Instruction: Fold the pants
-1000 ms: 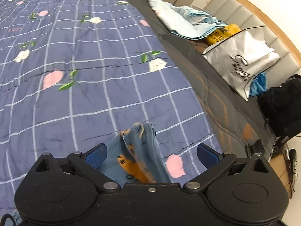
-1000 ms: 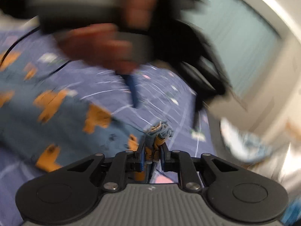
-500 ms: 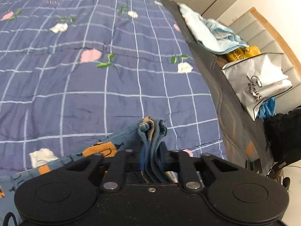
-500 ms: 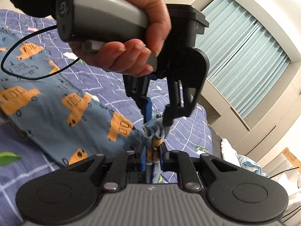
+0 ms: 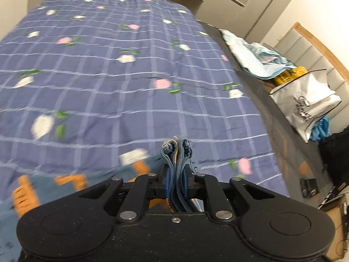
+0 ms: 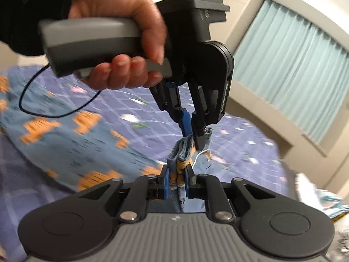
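The pants are blue with orange truck prints and lie spread on a purple checked floral quilt. In the left wrist view my left gripper is closing, its blue pads pressing a bunched, layered edge of the pants that sticks up between them. My right gripper is shut on another bunch of the same edge. In the right wrist view the left gripper hangs just above and beyond it, held by a person's hand. A short strip of fabric runs between the two grips.
Along the bed's right side lie a heap of light blue cloth, a yellow package, a white shopping bag and a black bag. A padded headboard stands behind them. A curtained window is beyond the bed.
My left gripper went from wide open around the pants' edge to closed on it. Both grippers have risen and drawn together, lifting the bunched edge off the quilt.
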### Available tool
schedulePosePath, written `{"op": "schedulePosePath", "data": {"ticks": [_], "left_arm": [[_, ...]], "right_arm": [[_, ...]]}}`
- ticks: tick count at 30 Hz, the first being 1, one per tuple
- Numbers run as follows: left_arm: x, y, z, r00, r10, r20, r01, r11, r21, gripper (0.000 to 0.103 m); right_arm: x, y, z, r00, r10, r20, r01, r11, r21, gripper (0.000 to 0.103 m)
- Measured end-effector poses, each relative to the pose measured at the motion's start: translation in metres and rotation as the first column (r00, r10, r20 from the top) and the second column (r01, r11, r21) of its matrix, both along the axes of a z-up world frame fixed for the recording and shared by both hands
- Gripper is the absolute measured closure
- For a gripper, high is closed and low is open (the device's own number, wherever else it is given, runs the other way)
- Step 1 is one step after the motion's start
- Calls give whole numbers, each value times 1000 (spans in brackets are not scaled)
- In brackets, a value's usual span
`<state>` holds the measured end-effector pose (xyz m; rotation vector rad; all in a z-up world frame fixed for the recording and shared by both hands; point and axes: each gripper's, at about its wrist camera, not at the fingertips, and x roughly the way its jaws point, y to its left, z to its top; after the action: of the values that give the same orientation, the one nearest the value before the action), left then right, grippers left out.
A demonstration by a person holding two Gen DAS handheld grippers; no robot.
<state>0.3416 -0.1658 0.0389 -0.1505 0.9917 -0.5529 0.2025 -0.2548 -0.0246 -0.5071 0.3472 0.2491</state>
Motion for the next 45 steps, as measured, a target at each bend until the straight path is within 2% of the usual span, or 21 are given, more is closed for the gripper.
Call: {"op": "schedulePosePath", "data": {"ticks": [4, 7, 13, 20, 25, 28, 31, 33, 37, 42, 45], "left_arm": [[-16, 38, -17, 999, 40, 5, -40, 999, 17, 91], [-21, 56, -39, 998, 60, -10, -60, 997, 41, 91], [-27, 66, -72, 998, 70, -9, -69, 996, 59, 91], [-33, 61, -57, 998, 36, 47, -40, 996, 77, 91], [-45, 62, -30, 993, -10, 119, -7, 989, 148, 91], [-50, 72, -19, 993, -36, 112, 10, 975, 220, 91], [-54, 90, -16, 996, -31, 89, 6, 966, 260, 91], [-56, 103, -20, 996, -17, 83, -6, 963, 271, 91], [-59, 127, -39, 997, 15, 72, -33, 969, 246, 91], [-62, 140, -68, 998, 46, 44, -54, 974, 222, 91], [-63, 144, -78, 998, 52, 45, -61, 975, 212, 87]], "right_arm": [[-4, 24, -5, 995, 81, -61, -79, 996, 36, 87], [-6, 37, -12, 988, 112, -103, -108, 993, 43, 87], [1, 55, -39, 976, 115, -185, -105, 992, 62, 87], [-8, 58, -36, 979, 86, -184, -72, 994, 80, 87], [-13, 60, -19, 980, 107, -166, -89, 990, 107, 87], [-14, 62, -6, 972, 148, -182, -117, 978, 174, 87], [-12, 65, 1, 952, 214, -220, -152, 951, 268, 87], [-10, 72, 0, 939, 248, -237, -172, 938, 300, 87], [-4, 91, -10, 920, 282, -270, -200, 934, 295, 87], [3, 109, -31, 898, 289, -333, -207, 943, 259, 87], [1, 113, -44, 896, 279, -346, -204, 950, 238, 86]]}}
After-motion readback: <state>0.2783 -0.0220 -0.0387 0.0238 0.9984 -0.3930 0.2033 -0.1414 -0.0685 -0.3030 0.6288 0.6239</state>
